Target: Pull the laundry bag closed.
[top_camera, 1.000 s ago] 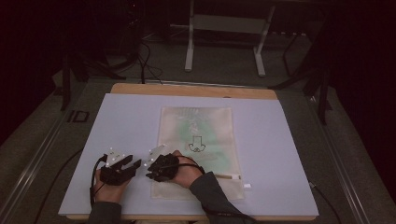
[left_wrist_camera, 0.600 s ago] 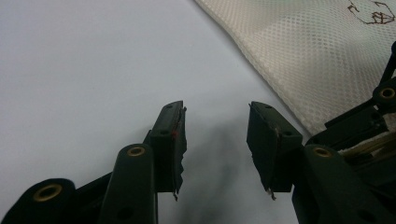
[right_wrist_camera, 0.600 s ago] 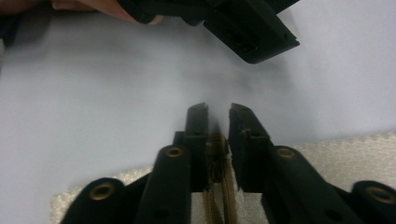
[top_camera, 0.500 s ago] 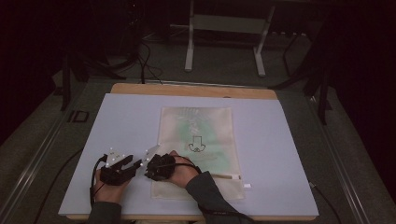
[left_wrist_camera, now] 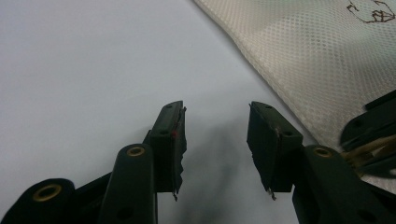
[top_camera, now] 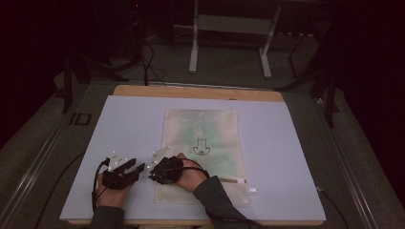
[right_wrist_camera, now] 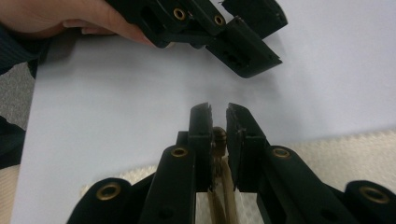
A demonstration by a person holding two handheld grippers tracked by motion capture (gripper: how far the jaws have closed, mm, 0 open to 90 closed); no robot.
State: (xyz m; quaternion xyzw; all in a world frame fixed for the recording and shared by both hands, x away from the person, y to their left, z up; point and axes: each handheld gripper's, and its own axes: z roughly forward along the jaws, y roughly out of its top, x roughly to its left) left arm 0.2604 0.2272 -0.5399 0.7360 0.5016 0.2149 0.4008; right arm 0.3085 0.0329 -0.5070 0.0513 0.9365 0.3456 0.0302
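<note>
The left tool (left_wrist_camera: 215, 140) has its jaws spread wide over bare worktop (top_camera: 124, 124), holding nothing. The right tool (right_wrist_camera: 218, 122) has its jaws nearly closed, a narrow gap between them, with nothing gripped. Both hands rest low at the near left of the worktop, the tools close together. The mesh bag (top_camera: 203, 143) lies flat mid-worktop, its near left corner under the right tool.

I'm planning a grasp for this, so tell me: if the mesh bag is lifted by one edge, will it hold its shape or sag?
The mesh bag lies flat, and its weave looks fine in the left gripper view, so it will probably droop. It seems light and may slide across the smooth table if pushed. The right gripper pinches something cord-like, also likely limp.
</note>
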